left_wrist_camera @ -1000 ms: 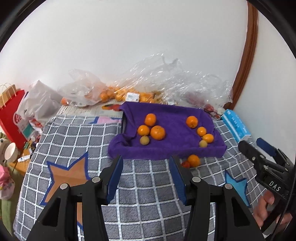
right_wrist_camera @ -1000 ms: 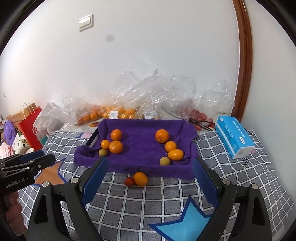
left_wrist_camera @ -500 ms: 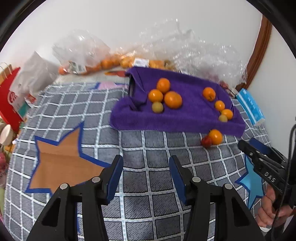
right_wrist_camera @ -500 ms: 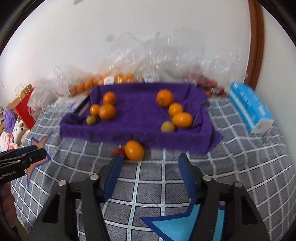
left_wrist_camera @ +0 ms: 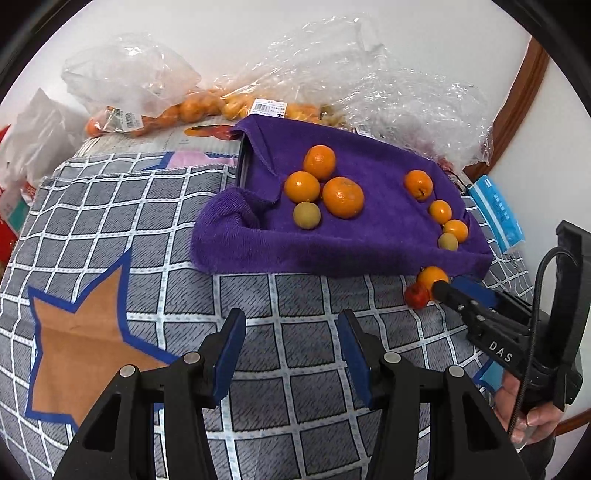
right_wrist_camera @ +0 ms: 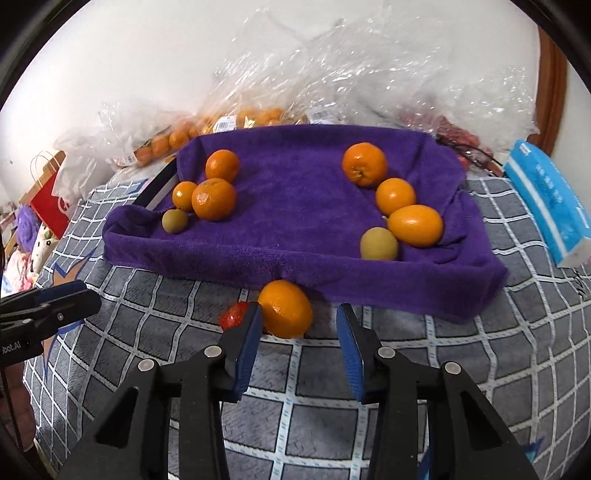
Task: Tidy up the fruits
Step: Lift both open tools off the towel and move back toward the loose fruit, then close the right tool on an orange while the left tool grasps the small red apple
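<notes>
Left wrist view: the left gripper [left_wrist_camera: 291, 345] hangs over the grey checked cloth [left_wrist_camera: 295, 295], fingers spread with nothing between them, a brown star patch [left_wrist_camera: 77, 332] printed at the left. Beyond lies a purple towel [left_wrist_camera: 332, 236] carrying two clusters of oranges and small greenish fruit, and clear plastic bags [left_wrist_camera: 369, 74] of fruit are heaped against the white wall [left_wrist_camera: 221, 33]. A blue tissue pack [left_wrist_camera: 498, 214] sits near the wooden door frame. The right gripper [left_wrist_camera: 448, 286] reaches in at the loose orange [left_wrist_camera: 430, 277] and small red fruit [left_wrist_camera: 415, 295]. Right wrist view: the right gripper [right_wrist_camera: 299, 325] is parted, not clamped, the loose orange [right_wrist_camera: 286, 308] at its fingertips on the cloth just below the towel's edge; whether a pad touches it is hard to tell. The small red fruit [right_wrist_camera: 232, 314] sits just left. A red bag [right_wrist_camera: 50, 206] stands far left.
</notes>
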Demonstrator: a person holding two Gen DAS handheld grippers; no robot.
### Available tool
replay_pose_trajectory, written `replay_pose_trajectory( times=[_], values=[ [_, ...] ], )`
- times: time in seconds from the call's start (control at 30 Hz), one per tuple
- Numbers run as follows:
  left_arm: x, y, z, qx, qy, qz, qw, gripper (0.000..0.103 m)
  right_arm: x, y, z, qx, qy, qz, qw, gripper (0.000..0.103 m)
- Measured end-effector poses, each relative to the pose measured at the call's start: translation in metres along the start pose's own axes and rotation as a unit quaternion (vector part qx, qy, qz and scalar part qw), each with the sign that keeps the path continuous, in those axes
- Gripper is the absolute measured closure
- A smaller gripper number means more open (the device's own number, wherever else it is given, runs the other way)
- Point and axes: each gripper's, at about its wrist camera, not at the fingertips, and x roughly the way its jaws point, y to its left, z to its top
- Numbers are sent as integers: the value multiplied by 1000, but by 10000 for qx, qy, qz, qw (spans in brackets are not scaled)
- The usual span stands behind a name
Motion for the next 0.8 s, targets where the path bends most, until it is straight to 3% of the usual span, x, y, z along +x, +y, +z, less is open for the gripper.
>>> replay_pose_trajectory(
  times=[0.3, 0.4, 0.8],
  values=[
    [3, -6, -1, 104, 26, -92, 9999, 54, 11, 5, 2, -92, 126, 170, 9997, 62],
    [5, -10, -2, 116, 63, -126, 9998, 54, 13, 6, 2, -98, 125, 239, 9996, 71],
    [28, -54, 1, 513, 200, -487, 9973, 54, -34, -32, -9, 52, -239, -151, 9996, 71]
  ],
)
